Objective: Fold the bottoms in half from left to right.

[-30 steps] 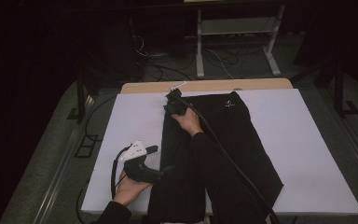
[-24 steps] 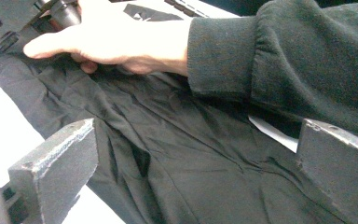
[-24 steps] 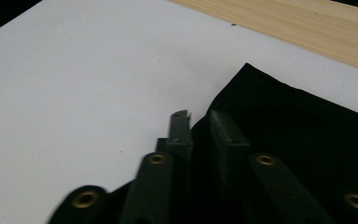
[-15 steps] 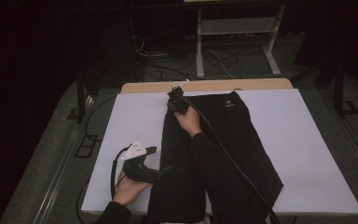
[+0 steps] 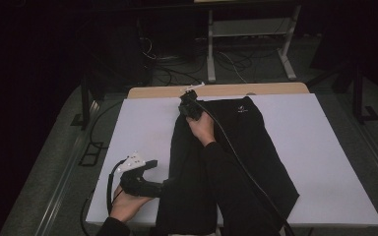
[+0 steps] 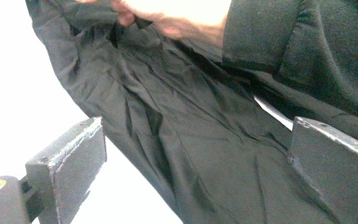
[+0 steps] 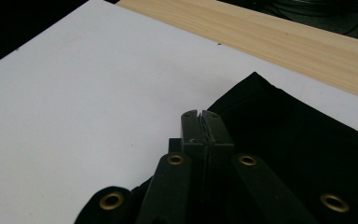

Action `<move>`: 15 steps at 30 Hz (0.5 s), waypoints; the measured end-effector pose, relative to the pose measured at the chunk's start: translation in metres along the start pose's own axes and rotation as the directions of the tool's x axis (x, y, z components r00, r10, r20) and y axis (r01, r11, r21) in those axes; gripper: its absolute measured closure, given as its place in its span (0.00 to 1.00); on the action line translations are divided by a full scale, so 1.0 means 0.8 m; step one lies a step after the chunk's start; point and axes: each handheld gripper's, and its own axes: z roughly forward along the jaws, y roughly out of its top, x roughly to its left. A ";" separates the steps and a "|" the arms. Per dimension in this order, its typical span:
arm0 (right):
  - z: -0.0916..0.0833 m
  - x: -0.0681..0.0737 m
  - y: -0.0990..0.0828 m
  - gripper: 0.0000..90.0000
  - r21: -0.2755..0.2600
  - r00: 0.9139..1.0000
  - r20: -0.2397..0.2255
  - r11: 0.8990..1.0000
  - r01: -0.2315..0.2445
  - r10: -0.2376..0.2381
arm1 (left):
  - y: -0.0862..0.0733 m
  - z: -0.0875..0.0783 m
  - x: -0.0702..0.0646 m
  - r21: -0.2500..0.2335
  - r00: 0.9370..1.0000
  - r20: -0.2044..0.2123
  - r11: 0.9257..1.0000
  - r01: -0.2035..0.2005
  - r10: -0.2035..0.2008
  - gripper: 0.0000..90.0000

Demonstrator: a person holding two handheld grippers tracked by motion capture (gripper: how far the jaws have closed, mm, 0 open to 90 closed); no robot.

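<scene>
A black garment lies spread down the middle of a white board. My right gripper sits at the garment's far left corner, its jaws pressed together on the cloth edge. In the right gripper view the jaws are closed tight, with black cloth bunched beside and under them. My left gripper lies low at the garment's near left edge, held in a hand. Its jaws stand wide apart, and wrinkled black cloth shows between and beyond them, untouched.
The board rests on a wooden table whose far edge shows as a light strip. Bare white board lies on both sides of the garment. Behind the table are cables and a white stand on a dark floor.
My right gripper has lifted slightly at the garment's far left corner. The left hand and its gripper have stayed in place.
</scene>
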 end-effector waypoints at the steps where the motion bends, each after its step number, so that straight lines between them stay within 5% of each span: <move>1: -0.001 -0.001 -0.001 0.97 0.001 1.000 0.002 1.000 -0.001 0.001 | -0.001 -0.001 -0.001 0.004 1.000 0.001 1.000 0.001 -0.001 0.05; 8: -0.013 -0.001 -0.005 0.98 -0.005 1.000 0.011 1.000 -0.013 0.013 | -0.013 -0.008 -0.010 0.048 0.998 0.026 0.998 0.049 -0.051 0.05; 15: -0.018 0.004 -0.010 0.98 0.002 1.000 0.003 1.000 0.000 0.000 | -0.019 -0.006 -0.015 0.100 0.998 0.036 0.994 0.050 -0.053 0.06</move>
